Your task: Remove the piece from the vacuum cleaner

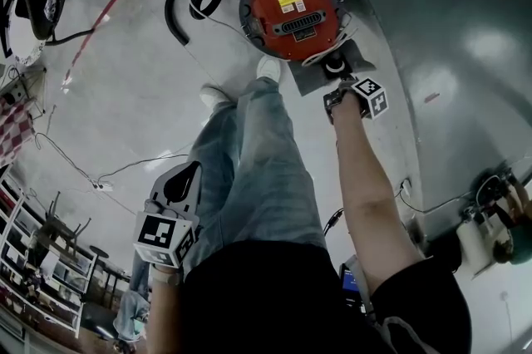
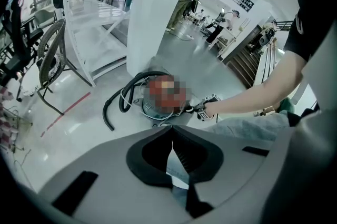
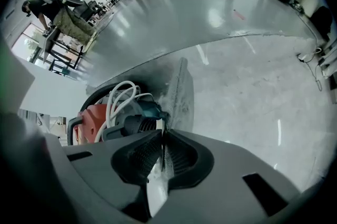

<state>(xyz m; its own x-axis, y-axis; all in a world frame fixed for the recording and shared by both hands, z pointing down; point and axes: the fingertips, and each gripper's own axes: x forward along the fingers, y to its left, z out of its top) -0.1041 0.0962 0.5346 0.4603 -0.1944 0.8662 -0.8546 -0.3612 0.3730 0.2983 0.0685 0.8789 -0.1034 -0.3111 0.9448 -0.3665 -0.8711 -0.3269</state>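
While right gripper (image 3: 163, 134) pinches it, piece (image 3: 182, 94) thin, grey, dusty.

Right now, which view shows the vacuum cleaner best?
The head view: the vacuum cleaner is seen from above, red top and black hose. The left gripper view shows it small and far off, under a mosaic patch. The right gripper view shows only its side, close, partly behind the jaws, beside a thin grey piece.

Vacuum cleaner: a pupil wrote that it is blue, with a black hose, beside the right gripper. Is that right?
No: the vacuum cleaner is red, as the head view shows. It has a black hose and stands beside the right gripper.
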